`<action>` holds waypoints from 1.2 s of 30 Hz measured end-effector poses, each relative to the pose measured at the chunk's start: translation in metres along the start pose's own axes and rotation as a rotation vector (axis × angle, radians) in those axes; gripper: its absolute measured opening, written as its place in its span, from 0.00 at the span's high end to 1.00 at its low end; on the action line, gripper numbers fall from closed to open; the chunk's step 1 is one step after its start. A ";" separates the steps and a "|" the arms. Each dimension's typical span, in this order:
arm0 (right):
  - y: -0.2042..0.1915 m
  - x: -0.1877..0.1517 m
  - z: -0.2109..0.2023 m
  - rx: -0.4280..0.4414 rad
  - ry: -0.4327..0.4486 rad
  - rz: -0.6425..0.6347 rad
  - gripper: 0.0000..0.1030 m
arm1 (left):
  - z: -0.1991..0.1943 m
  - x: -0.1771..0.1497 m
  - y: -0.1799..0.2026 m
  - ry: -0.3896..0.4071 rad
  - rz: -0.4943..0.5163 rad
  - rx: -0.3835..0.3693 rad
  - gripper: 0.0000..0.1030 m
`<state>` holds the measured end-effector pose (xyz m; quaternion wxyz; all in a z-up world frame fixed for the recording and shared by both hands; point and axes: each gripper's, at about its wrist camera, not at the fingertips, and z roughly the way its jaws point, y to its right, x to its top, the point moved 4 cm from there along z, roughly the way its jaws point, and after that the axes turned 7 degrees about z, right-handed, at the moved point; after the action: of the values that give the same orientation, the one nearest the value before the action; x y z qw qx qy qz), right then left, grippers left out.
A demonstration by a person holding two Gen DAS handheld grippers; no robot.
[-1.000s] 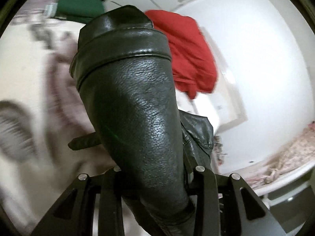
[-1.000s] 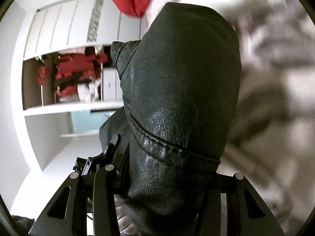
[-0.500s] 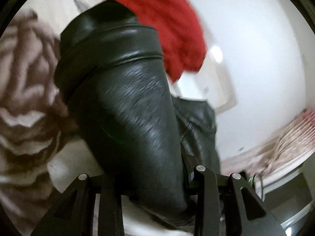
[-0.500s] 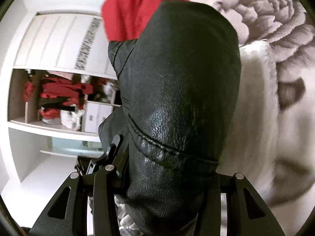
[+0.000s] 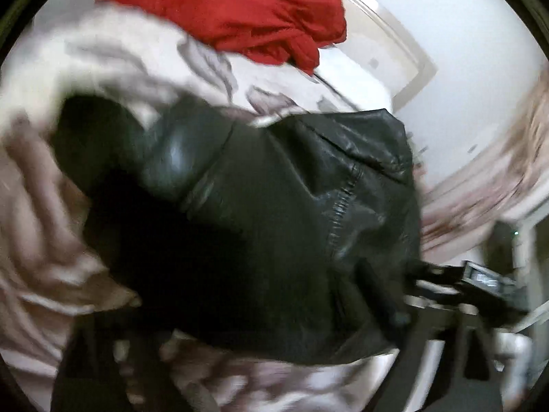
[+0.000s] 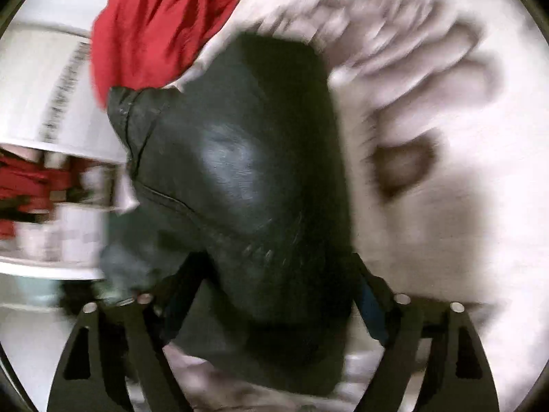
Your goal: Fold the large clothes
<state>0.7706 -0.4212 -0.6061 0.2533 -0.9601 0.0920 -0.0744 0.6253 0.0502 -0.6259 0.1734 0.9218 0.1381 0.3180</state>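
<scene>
Black leather jacket [image 6: 254, 185] dropped onto flower-print blanket [image 6: 446, 206], beside red garment [image 5: 233, 13]. Left gripper [image 5: 274, 360], right gripper [image 6: 271, 312]: jaws just opened wide, jacket between them, released so fold can settle.

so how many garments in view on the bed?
2: black leather jacket lying nearest the cameras on the floral blanket, red garment behind it. More may be hidden.

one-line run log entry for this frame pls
phase: release | left gripper: just opened | right gripper: just opened | black leather jacket: between jaws, on floral blanket | red garment: beyond
</scene>
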 end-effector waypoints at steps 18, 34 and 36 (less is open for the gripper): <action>-0.094 -0.231 -0.153 -0.541 0.340 -0.113 0.11 | -0.212 -0.005 0.065 -0.002 0.408 0.325 0.07; -0.250 -0.459 -0.427 -0.543 0.614 -0.102 0.11 | -0.475 -0.037 0.118 0.113 0.420 0.290 0.07; -0.261 -0.482 -0.453 -0.541 0.634 -0.109 0.11 | -0.495 -0.040 0.122 0.122 0.425 0.297 0.07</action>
<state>0.2527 -0.3085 -0.1324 -0.0529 -0.9250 0.1307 -0.3529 0.2980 0.0406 -0.2329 -0.0430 0.9245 -0.0033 0.3788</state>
